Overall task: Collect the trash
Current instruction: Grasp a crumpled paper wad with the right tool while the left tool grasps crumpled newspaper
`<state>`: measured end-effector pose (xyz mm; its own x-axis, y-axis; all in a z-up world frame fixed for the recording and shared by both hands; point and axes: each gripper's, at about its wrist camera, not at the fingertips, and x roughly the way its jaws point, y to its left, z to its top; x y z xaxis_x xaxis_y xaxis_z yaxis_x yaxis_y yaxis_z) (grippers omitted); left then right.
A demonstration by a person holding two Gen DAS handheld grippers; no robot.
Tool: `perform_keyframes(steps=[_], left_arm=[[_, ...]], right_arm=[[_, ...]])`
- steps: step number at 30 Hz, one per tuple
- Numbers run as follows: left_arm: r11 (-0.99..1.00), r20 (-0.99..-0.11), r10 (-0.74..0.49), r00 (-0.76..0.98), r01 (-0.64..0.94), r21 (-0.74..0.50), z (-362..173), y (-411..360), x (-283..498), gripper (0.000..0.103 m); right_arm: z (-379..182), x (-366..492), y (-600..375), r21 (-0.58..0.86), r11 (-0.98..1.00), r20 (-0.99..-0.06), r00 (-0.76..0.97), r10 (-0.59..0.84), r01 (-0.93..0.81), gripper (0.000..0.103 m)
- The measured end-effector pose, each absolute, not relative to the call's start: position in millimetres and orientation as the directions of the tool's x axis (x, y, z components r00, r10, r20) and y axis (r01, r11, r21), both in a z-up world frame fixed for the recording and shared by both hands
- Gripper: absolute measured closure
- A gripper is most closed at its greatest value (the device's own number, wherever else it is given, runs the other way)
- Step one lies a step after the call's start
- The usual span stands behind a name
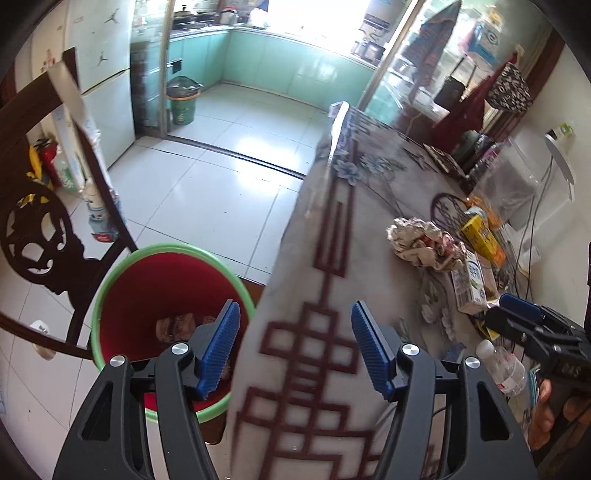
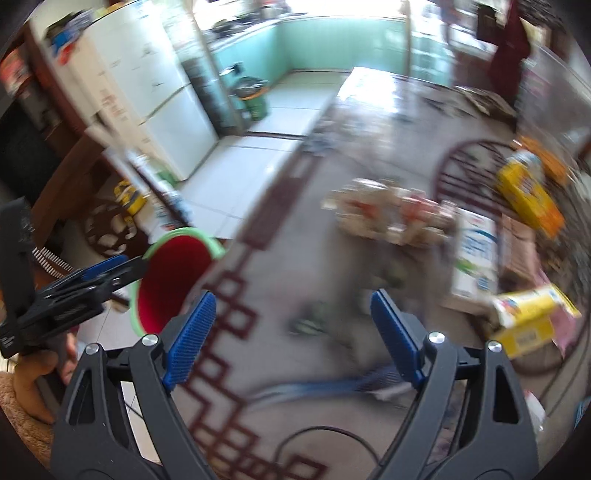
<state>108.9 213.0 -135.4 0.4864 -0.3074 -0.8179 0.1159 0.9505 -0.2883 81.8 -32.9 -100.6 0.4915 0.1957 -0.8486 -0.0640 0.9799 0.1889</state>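
Pale floor tiles [image 1: 192,192] run through a sliding glass door [image 1: 155,74] into a kitchen with mint green cabinets [image 1: 280,59] under a bright window [image 1: 314,14]; a white fridge [image 1: 107,74] stands left, beside a dark carved chair [image 1: 40,236]

Crumpled paper wad [image 1: 424,242] lies on bench beside white-blue carton [image 1: 470,281]; red green-rimmed bin [image 1: 122,295] stands below bench edge, brown trash inside.
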Motion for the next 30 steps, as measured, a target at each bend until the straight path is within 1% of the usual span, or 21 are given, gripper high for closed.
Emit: perform_keyframes(steps=[4,7,10,12,16,18,22,30], left_arm=[[0.941,-0.815,-0.337,0.471,0.15,-0.302,-134.4,187.8,110.4,0.043],[0.939,-0.815,-0.343,0.467,0.156,-0.306,-135.6,169.5,110.5,0.043],[0.94,-0.82,-0.337,0.463,0.124,-0.316,-135.5,156.4,108.4,0.043],[0.943,-0.823,-0.329,0.464,0.118,-0.31,-135.1,147.5,107.3,0.043],[0.946,-0.824,-0.313,0.472,0.081,-0.313,-130.6,130.4,109.2,0.042],[0.948,-0.824,-0.306,0.477,0.074,-0.309,-127.9,122.5,111.4,0.037],[0.953,-0.823,-0.292,0.487,0.07,-0.296,-122.4,107.7,116.3,0.036],[0.957,-0.828,-0.277,0.488,0.059,-0.285,-120.3,86.7,137.6,0.035]], right_arm=[[-102.0,89.8,-76.1,0.131,0.991,-0.861,0.496,0.117,-0.008,0.019],[-108.3,111.3,-100.0,0.073,0.996,-0.879,0.47,0.084,-0.041,0.019],[-117.4,139.6,-118.4,0.025,0.995,-0.895,0.441,0.065,-0.096,0.019],[-123.7,157.7,-125.3,0.037,0.989,-0.904,0.418,0.094,-0.142,0.015],[-139.8,189.1,-130.3,0.032,0.976,-0.919,0.378,0.114,-0.216,0.015],[-151.9,204.6,-127.5,0.045,0.964,-0.929,0.343,0.137,-0.263,0.015],[-170.9,219.4,-121.4,0.059,0.943,-0.944,0.289,0.16,-0.329,0.015],[-189.6,232.2,-127.3,0.107,0.928,-0.951,0.235,0.201,-0.358,0.016]])
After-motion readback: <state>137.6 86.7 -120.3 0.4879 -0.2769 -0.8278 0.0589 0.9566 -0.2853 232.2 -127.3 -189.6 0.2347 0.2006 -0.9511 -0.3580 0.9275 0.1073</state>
